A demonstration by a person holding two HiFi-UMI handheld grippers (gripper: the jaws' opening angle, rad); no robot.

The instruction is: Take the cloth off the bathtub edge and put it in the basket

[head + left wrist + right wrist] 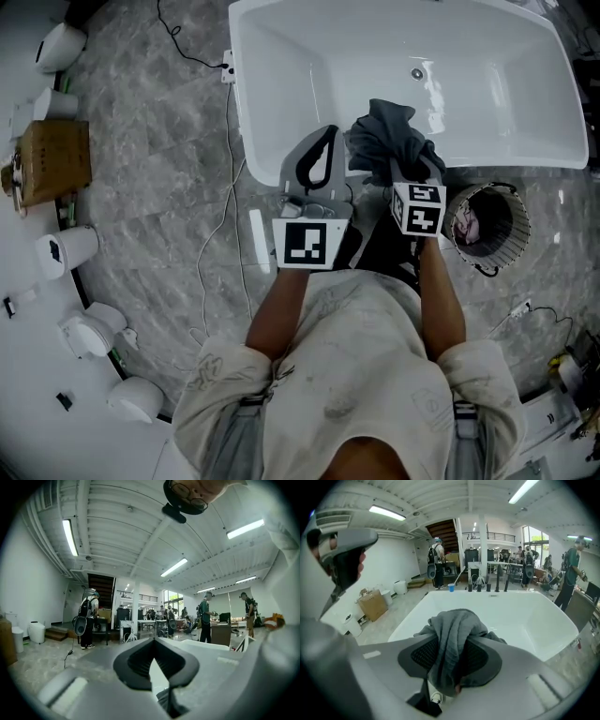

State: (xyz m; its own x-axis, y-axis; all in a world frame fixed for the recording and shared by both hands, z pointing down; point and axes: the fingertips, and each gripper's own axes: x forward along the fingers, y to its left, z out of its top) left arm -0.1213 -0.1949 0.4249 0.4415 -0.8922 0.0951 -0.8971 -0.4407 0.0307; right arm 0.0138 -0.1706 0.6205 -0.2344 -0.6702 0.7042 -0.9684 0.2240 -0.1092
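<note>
The right gripper [451, 656] grasps the cloth [386, 141] in its fingers, clear above the tub [281, 56] rim. I think this is for carrying it to the basket [487, 223] nearby. The left gripper [323, 141] is clenched and empty, only waiting.

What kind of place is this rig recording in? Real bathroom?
Probably a bathroom mock-up inside an open workshop hall, not a home: a freestanding bathtub on marble-look floor, a staircase, and people wearing backpacks near worktables behind.
</note>
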